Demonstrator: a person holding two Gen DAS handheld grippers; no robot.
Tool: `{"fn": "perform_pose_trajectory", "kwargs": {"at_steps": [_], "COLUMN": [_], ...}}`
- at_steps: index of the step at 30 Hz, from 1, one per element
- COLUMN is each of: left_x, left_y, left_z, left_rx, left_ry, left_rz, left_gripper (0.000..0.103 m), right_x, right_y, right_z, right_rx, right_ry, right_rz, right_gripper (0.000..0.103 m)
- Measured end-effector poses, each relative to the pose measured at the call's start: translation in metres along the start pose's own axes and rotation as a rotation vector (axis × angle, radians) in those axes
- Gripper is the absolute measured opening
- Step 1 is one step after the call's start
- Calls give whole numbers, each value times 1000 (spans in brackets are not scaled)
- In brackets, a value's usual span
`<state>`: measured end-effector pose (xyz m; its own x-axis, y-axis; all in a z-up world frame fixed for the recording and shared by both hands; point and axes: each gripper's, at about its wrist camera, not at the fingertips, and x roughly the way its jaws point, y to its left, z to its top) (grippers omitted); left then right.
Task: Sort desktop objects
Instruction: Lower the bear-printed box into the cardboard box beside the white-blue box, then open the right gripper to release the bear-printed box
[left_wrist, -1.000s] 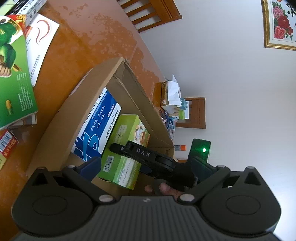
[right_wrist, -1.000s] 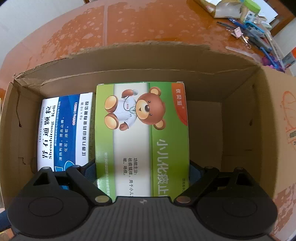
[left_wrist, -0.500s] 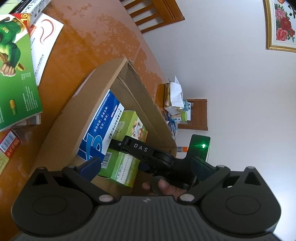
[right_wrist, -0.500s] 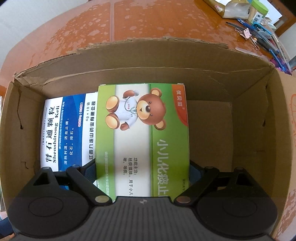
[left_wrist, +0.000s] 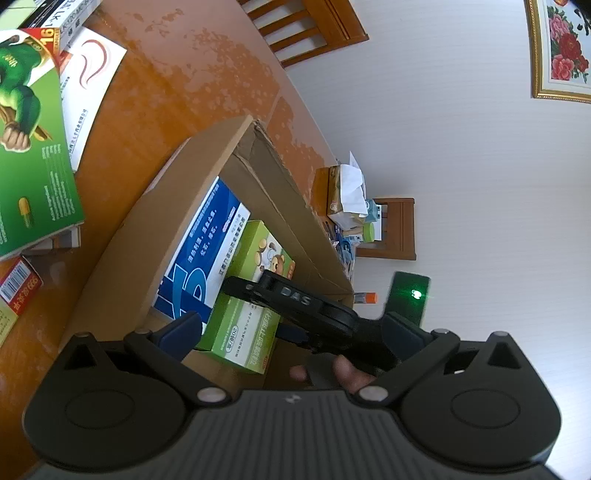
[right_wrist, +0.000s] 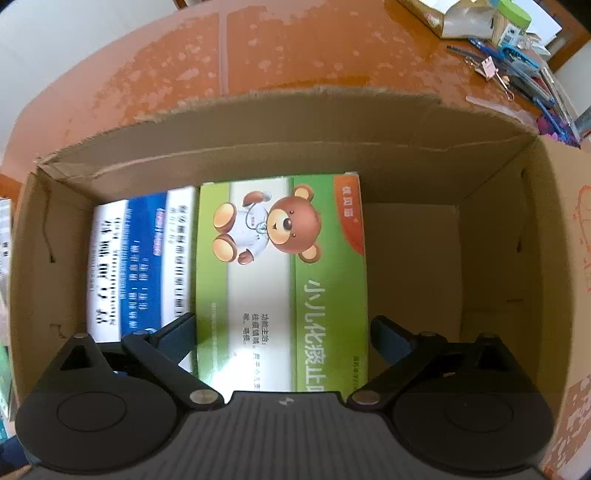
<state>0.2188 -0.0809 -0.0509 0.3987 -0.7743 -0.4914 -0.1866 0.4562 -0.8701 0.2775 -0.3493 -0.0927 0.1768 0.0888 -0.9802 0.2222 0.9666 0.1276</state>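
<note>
A green medicine box with a cartoon bear lies in the open cardboard carton, beside a blue and white medicine box. My right gripper points down into the carton and straddles the green box. Its jaws are opening, and the right finger stands clear of the box's edge. In the left wrist view the right gripper hangs over the green box, held by a hand. My left gripper waits open at the carton's near end, with nothing between its fingers.
Left of the carton lie a green printed box, a white leaflet and a small red box. Beyond it are a tissue box, pens and clips and an orange-capped marker. The carton's right half has a bare floor.
The right gripper's jaws have spread wider and its right finger has come off the green box, which now rests in the carton. The left gripper has stayed put.
</note>
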Motion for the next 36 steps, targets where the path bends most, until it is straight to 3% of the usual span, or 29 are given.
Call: {"fn": "perform_pose_trajectory", "kwargs": {"at_steps": [10, 15, 22, 29, 36], "left_x": [-1, 0, -3, -7, -11], "left_y": [0, -1, -4, -3, -1], "left_z": [1, 0, -3, -9, -14], "left_rx": [-6, -2, 8, 4, -4], "left_ry": [-2, -2, -2, -14, -18], "left_rz": [0, 5, 6, 9, 14], "left_gripper": [103, 103, 103, 103, 103], "right_x": [-31, -24, -18, -19, -4], "right_y": [-34, -43, -34, -41, -54], "right_z": [-11, -14, -12, -13, -10], "right_rx": [86, 114, 115, 143, 237], "right_ry": [-65, -28, -28, -59, -4], "right_rz": [48, 145, 204, 183, 333], "right_gripper": [102, 102, 102, 102, 103]}}
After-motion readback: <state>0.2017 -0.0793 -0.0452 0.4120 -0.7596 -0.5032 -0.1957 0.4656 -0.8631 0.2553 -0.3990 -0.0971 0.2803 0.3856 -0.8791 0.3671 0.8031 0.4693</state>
